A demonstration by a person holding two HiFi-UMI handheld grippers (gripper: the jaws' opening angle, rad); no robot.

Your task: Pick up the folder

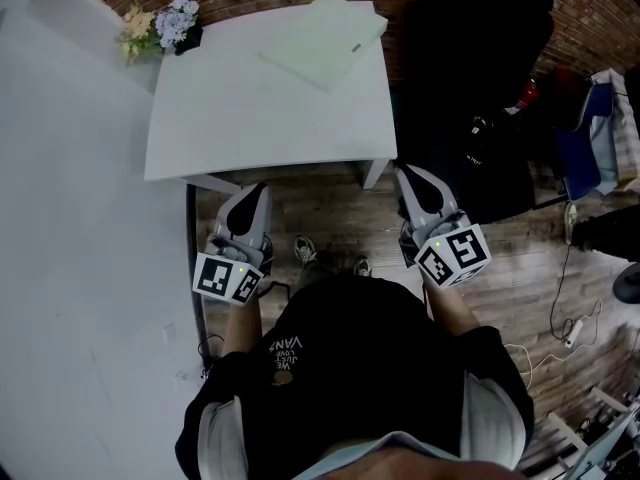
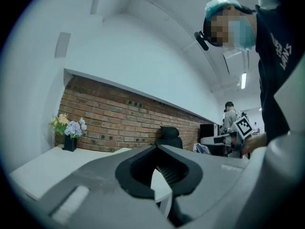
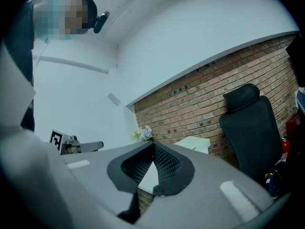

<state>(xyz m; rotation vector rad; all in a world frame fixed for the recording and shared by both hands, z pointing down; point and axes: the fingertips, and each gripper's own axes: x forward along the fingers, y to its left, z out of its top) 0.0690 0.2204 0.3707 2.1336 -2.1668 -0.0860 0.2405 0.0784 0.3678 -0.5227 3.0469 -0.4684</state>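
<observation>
Since the folder (image 1: 325,38) lies flat at the far right corner of the white surface (image 1: 230,118), it looks thin, light and somewhat bendy. I would pinch one edge, close to a corner. The left claw (image 1: 260,193) and right claw (image 1: 408,178) are both closed and empty, well apart from it.

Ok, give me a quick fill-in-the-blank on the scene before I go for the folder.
The folder lies at the table's far ____ corner.
The flowers stand at its far ____ corner.
The left gripper and the right gripper are both ____, with nothing between the jaws.
Missing: right; left; shut.
</observation>
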